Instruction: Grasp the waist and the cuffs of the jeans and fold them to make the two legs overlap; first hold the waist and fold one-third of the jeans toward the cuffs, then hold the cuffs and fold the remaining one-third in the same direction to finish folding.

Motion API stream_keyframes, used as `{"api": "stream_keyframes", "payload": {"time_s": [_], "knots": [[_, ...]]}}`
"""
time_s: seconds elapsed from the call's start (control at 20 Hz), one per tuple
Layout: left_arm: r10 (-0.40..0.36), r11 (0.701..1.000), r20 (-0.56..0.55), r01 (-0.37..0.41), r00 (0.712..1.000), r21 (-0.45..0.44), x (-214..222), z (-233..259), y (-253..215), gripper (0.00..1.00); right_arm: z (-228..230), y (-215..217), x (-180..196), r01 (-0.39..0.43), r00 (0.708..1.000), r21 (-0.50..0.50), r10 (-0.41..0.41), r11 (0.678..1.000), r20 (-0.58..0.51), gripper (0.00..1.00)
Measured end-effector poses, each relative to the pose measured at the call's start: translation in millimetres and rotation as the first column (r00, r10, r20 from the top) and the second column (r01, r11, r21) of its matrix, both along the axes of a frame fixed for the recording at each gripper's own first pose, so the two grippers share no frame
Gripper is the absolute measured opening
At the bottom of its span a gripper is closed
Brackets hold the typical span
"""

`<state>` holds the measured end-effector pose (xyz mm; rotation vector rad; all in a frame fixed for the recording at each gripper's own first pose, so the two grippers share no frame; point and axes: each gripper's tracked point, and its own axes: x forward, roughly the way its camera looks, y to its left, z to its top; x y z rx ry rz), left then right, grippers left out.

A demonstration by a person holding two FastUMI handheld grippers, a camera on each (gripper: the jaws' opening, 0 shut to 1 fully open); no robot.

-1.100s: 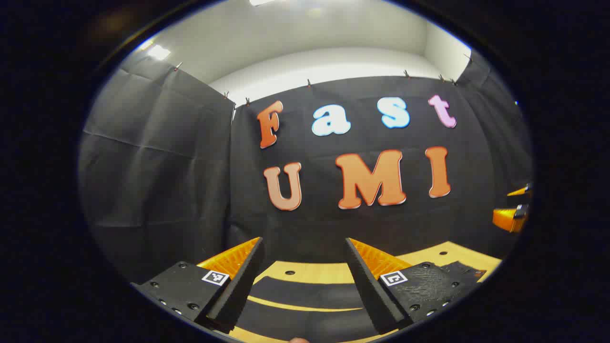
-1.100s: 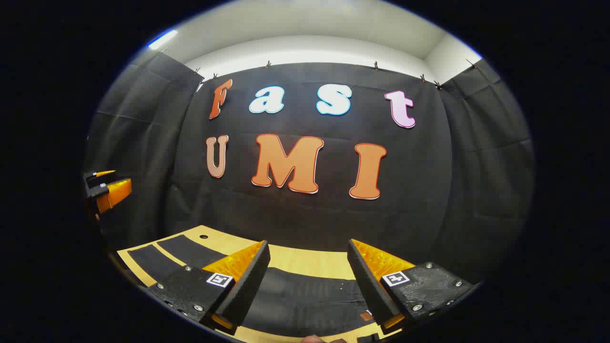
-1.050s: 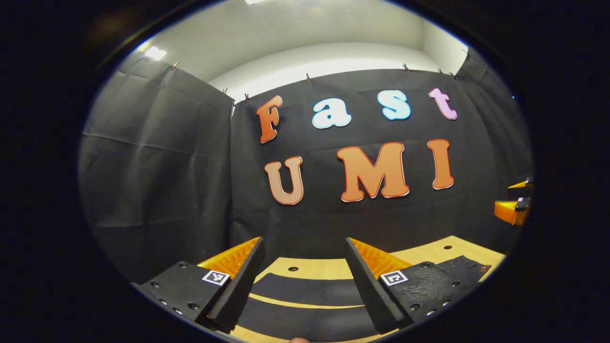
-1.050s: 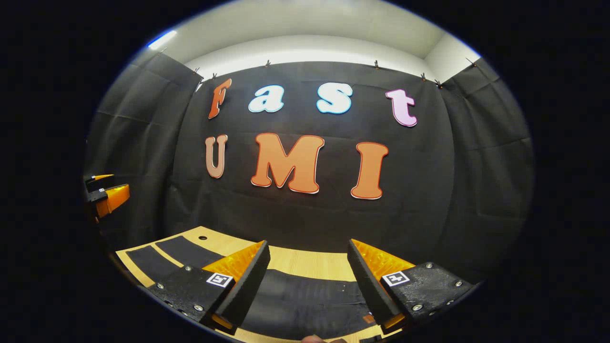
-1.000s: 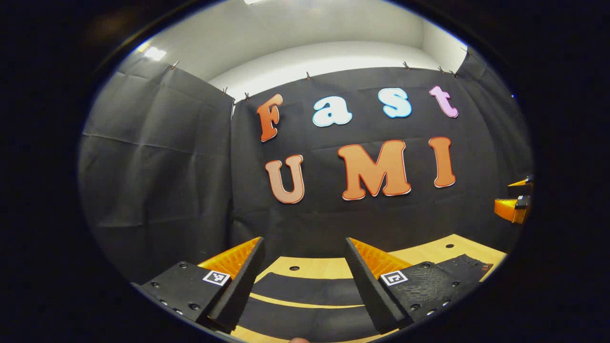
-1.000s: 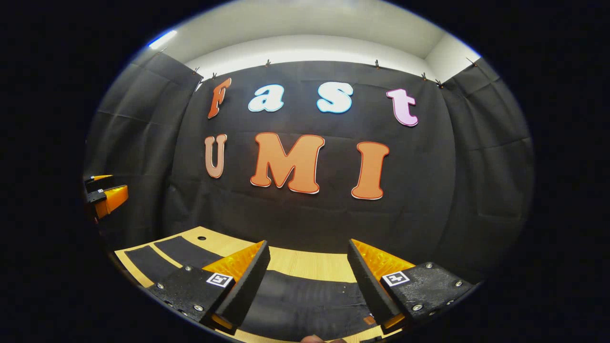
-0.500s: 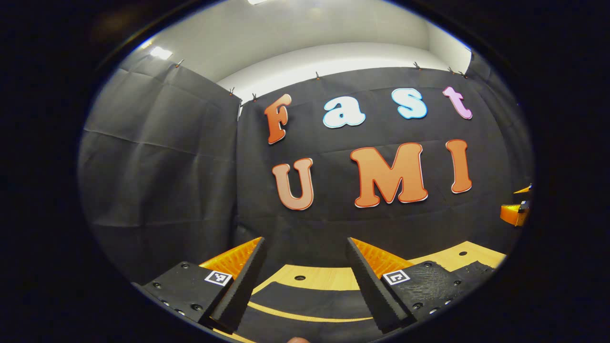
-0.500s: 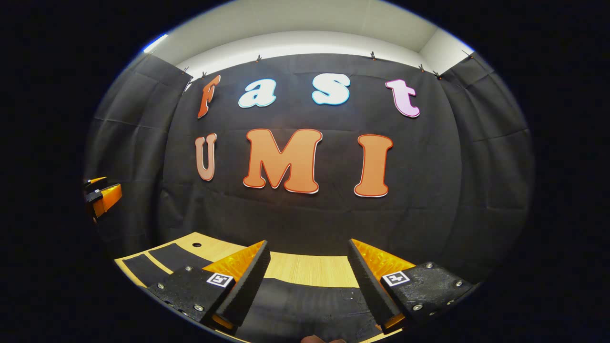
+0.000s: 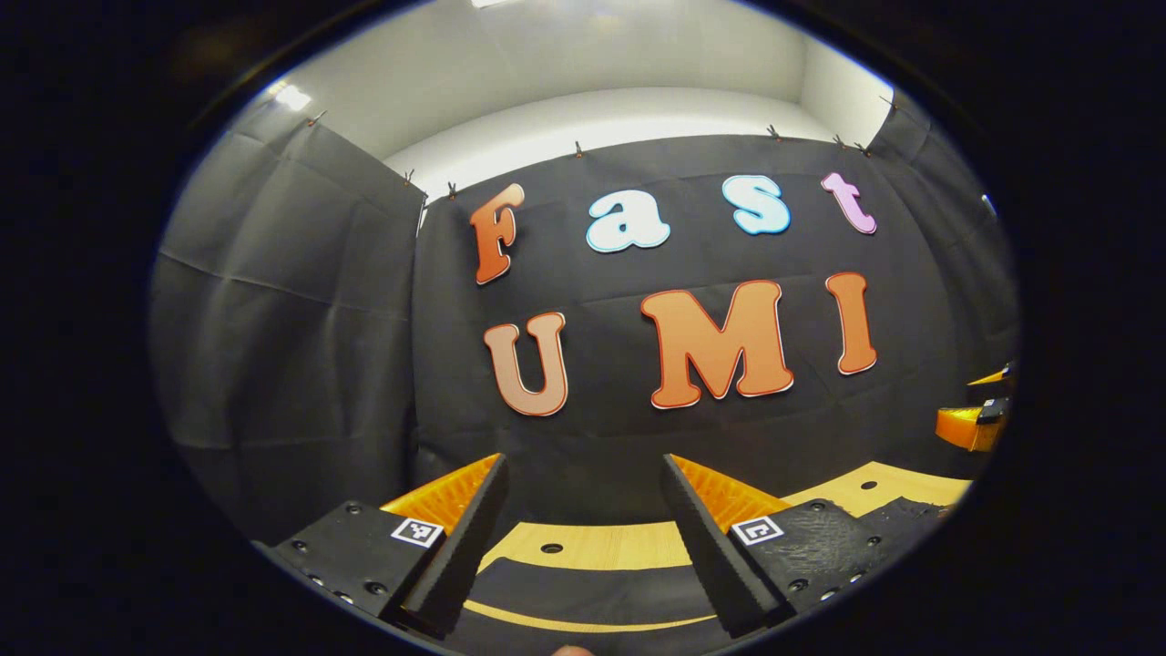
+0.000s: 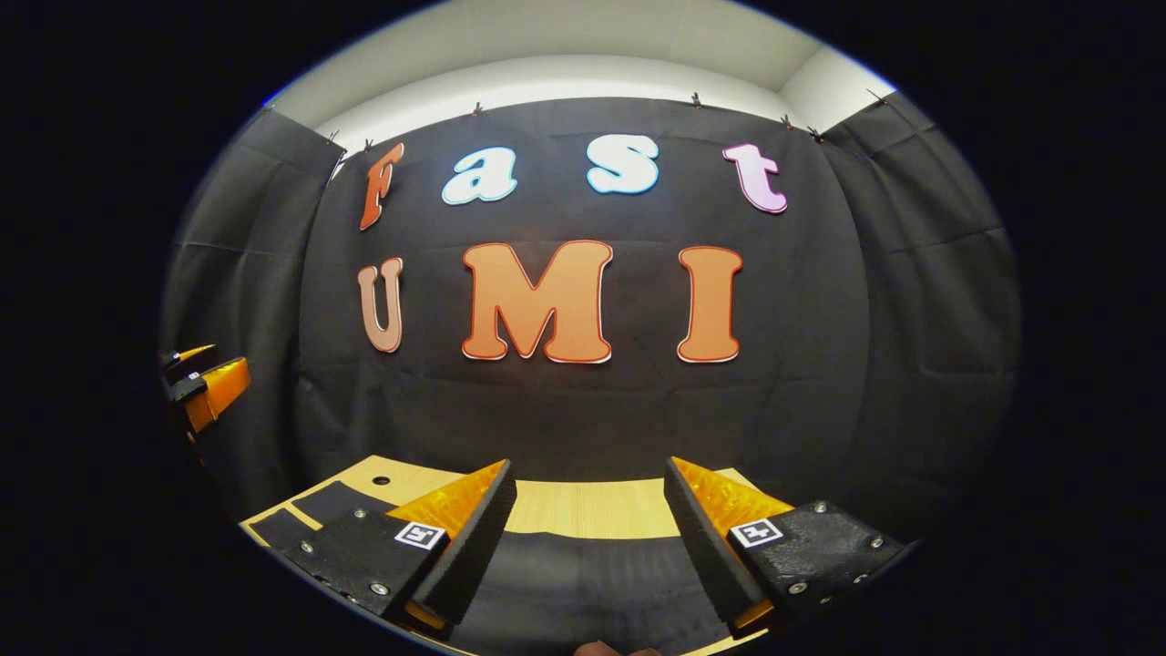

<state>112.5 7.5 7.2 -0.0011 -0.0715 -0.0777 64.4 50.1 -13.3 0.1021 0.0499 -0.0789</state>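
Dark jeans [image 9: 592, 601] lie flat on the wooden table [image 9: 619, 545]; a thin strip of wood shows between two dark bands of cloth. My left gripper [image 9: 583, 460] hangs open above them, nothing between its fingers. In the right gripper view the jeans [image 10: 583, 583] spread under my right gripper [image 10: 589, 462], which is also open and holds nothing. More of the dark cloth [image 10: 342, 499] runs off to the left there. Each gripper sees the other at the side: the right gripper [image 9: 970, 424] far right, the left gripper [image 10: 205, 383] far left, both held above the table.
Black cloth walls close the booth behind and on both sides. A bare strip of wood [image 10: 583, 506] lies between the jeans and the back wall. Small round holes [image 9: 551, 548] [image 10: 381, 480] mark the tabletop.
Both views have shifted slightly, and less of the table and jeans shows at the bottom of each. Both grippers have stayed open and hold nothing.
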Motion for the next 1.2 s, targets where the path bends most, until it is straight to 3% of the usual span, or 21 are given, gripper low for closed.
{"api": "stream_keyframes", "payload": {"time_s": [0.15, 0.3, 0.45, 0.55, 0.65, 0.85, 1.0, 1.2], "knots": [[-0.004, 1.000, -0.051, 0.004, 0.999, 0.000, 3.2, -17.4, 9.4, 1.00, -15.5, 9.9, 6.9, -0.019, 0.997, 0.005, 0.019, 1.000, -0.072, 0.98], [0.016, 0.999, -0.174, -0.020, 0.985, -0.024, 6.9, -54.0, 31.9, 0.99, -33.1, 0.6, 11.0, 0.022, 0.989, 0.029, -0.018, 0.999, -0.145, 0.98], [0.045, 0.995, -0.315, -0.069, 0.948, -0.065, 9.9, -98.7, 61.1, 1.00, -64.5, -23.9, 8.7, 0.100, 0.965, 0.094, -0.073, 0.991, -0.252, 0.98], [0.057, 0.989, -0.433, -0.109, 0.900, -0.097, 7.2, -134.1, 84.7, 0.99, -95.2, -41.7, -1.2, 0.176, 0.927, 0.151, -0.112, 0.973, -0.359, 0.98], [0.080, 0.978, -0.571, -0.176, 0.817, -0.115, 1.3, -180.9, 108.7, 1.00, -133.1, -60.9, -13.7, 0.272, 0.865, 0.195, -0.150, 0.942, -0.478, 0.98], [0.062, 0.949, -0.786, -0.281, 0.616, -0.146, -18.9, -271.3, 149.7, 0.98, -192.2, -76.8, -46.9, 0.417, 0.746, 0.282, -0.148, 0.864, -0.649, 0.98], [0.047, 0.928, -0.897, -0.352, 0.440, -0.125, -36.9, -322.3, 173.6, 0.98, -226.2, -86.3, -69.7, 0.508, 0.658, 0.294, -0.145, 0.810, -0.739, 0.99], [-0.010, 0.876, -0.981, -0.471, 0.195, -0.102, -42.3, -389.1, 180.2, 0.99, -269.4, -99.4, -85.6, 0.604, 0.572, 0.317, -0.121, 0.731, -0.811, 0.99]]}}
